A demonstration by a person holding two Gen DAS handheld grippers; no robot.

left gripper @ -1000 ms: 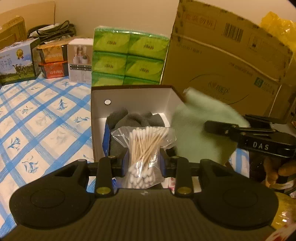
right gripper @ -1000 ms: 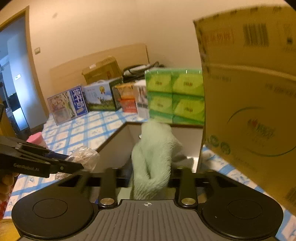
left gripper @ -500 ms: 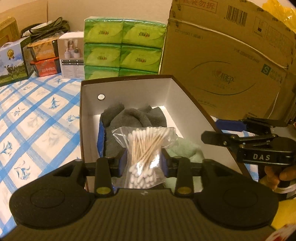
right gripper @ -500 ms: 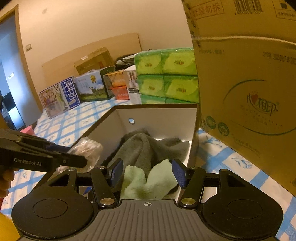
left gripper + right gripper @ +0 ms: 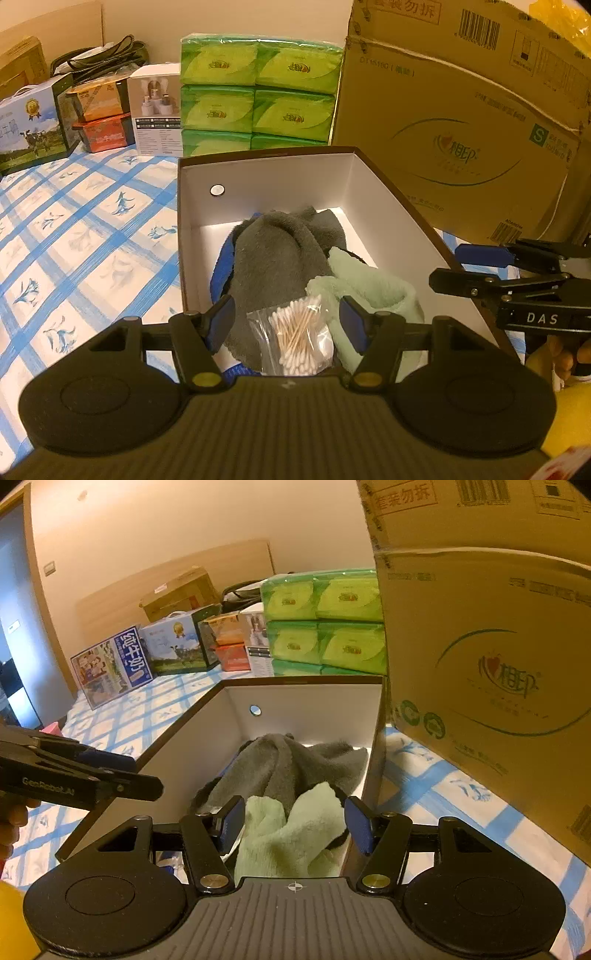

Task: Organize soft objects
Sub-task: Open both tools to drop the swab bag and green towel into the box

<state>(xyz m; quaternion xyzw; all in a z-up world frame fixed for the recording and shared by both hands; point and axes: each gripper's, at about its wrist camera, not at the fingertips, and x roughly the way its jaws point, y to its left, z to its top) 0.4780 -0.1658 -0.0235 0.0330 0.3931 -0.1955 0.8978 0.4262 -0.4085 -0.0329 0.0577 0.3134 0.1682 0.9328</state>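
i've just let go with both: left tool (image 5: 287, 320) gapes over the swab bag (image 5: 295, 341), right tool (image 5: 291, 825) over the green towel (image 5: 291, 834), boxed.

Under my fingers lies a surface covered by a blue-and-white checked cloth (image 5: 85, 236) printed with small blue flowers. An open white-lined box (image 5: 266, 177) sits directly on it. Behind the box stands a stack of green tissue packs (image 5: 258, 96), with a big cardboard carton (image 5: 461, 140) to its right, just beside the box. Along the far edge to the left stand a white product box (image 5: 157, 110), an orange pack on a red one (image 5: 101, 122), and a milk carton box with a cow (image 5: 33, 129).
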